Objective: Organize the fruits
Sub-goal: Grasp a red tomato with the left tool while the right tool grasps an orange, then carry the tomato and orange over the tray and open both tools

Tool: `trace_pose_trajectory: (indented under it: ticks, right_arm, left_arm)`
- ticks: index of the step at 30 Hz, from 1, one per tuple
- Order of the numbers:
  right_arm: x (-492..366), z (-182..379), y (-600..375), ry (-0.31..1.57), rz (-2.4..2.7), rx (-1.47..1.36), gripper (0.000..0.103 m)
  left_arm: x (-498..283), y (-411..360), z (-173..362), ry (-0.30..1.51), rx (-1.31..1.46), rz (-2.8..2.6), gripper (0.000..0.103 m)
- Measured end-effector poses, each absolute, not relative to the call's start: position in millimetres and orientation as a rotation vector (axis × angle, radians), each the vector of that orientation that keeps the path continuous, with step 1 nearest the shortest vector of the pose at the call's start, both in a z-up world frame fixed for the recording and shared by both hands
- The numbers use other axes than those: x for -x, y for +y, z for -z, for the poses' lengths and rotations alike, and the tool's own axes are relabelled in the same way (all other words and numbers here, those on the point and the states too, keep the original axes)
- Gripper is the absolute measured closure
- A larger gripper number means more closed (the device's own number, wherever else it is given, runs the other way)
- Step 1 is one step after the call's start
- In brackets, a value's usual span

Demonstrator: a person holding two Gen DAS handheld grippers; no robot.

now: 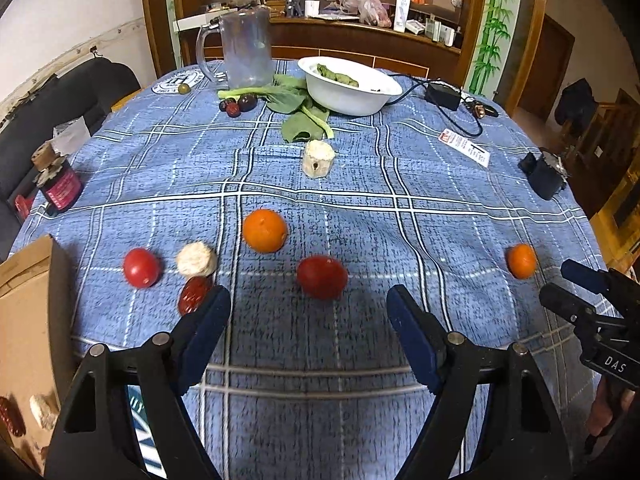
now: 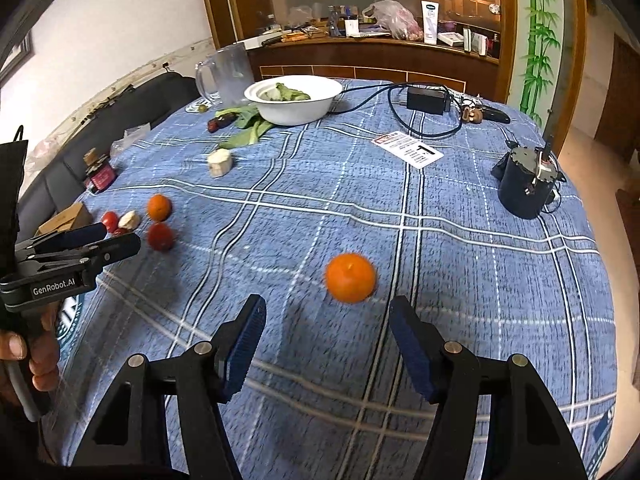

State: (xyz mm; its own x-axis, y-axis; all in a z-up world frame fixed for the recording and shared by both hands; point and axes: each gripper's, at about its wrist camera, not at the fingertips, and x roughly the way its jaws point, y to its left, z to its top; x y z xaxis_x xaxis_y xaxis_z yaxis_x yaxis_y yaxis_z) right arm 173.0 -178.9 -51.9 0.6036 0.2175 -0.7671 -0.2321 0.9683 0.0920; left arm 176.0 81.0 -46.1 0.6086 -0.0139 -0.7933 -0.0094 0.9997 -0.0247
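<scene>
Blue plaid tablecloth (image 2: 460, 240) carries scattered fruit. Right gripper (image 2: 326, 334), jaws spread and empty, faces the lone orange (image 2: 351, 282) at 12 o'clock (approach step, likely); next, advance and close. Left gripper (image 1: 308, 316), equally spread, faces a tomato (image 1: 322, 277) at 12 o'clock.

Left gripper (image 1: 308, 304) hovers low with its blue-padded fingers (image 1: 208, 320) spread wide, nothing between them. Right gripper (image 2: 326, 320) sits level alongside it, fingers (image 2: 412, 352) parted just as wide and holding nothing. A bare hand (image 2: 28, 356) grips the left gripper's handle, seen from the right wrist view.
</scene>
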Motion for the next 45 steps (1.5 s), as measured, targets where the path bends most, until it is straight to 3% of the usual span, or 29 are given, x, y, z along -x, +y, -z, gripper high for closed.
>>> trace_pose_trajectory:
  ticks: [3, 6, 11, 15, 16, 34, 45]
  right_arm:
    - [-185.1, 57.6, -179.9, 0.895, -0.246, 0.014, 0.038]
    - [-196.5, 64.9, -179.7, 0.915, -0.242, 0.009, 0.038]
    - [-210.8, 80.4, -176.6, 0.955, -0.238, 0.017, 0.051]
    - [-211.4, 81.3, -176.9, 0.937, -0.221, 0.043, 0.069]
    - [-211.4, 80.8, -178.4, 0.943, -0.224, 0.030, 0.069]
    - [-157.2, 21.8, -108.2, 0.838, -0.410, 0.054, 0.070]
    - [-124.2, 13.0, -39.7, 0.826, -0.550, 0.118, 0.070]
  left_arm:
    - [-185.4, 80.1, 52.6, 0.930, 0.030, -0.001, 0.024]
    - [-195.6, 78.5, 61.1, 0.954, 0.028, 0.007, 0.035]
    - [-207.3, 76.0, 76.5, 0.993, 0.028, 0.029, 0.063]
    - [-208.5, 73.0, 78.1, 0.968, -0.004, 0.029, 0.071]
    - [-208.1, 73.7, 77.5, 0.969, 0.006, 0.034, 0.073]
    - [-137.7, 114.9, 35.9, 0.882, 0.105, -0.047, 0.073]
    - [-85.7, 163.1, 9.3, 0.788, 0.146, -0.159, 0.073]
